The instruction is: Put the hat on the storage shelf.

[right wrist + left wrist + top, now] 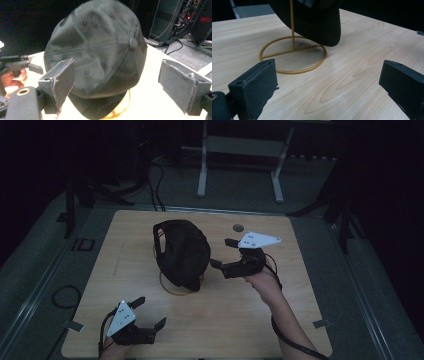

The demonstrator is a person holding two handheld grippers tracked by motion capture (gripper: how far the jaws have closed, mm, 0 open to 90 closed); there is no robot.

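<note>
**Light stand, loose cap: where the grab could slip**

A black cap (181, 252) hangs on a thin gold wire stand (176, 289) near the middle of the tabletop (250, 310), its brim pointing down toward the stand's ring base. The right tongs (223, 253) hover just beside the cap's right side, spread wide and holding nothing; in the right gripper view the 2 jaws frame the crown with the top button between them. The left tongs (150, 312) wait near the front edge of the tabletop, well apart from the cap, also spread and empty; the left gripper view looks at the ring base and the brim tip above it.

The likely trouble is the stand. It looks light, with 1 slim post, so a sideways push from the right tongs could tip or slide it before the fabric is pinched. Closing on the rounded crown may catch only a fold of soft cloth, and the cap could slip free. Lifting at a slant could snag the cap's inside on the post and drag the stand along, since the left tongs are too far off to steady the base.
</note>
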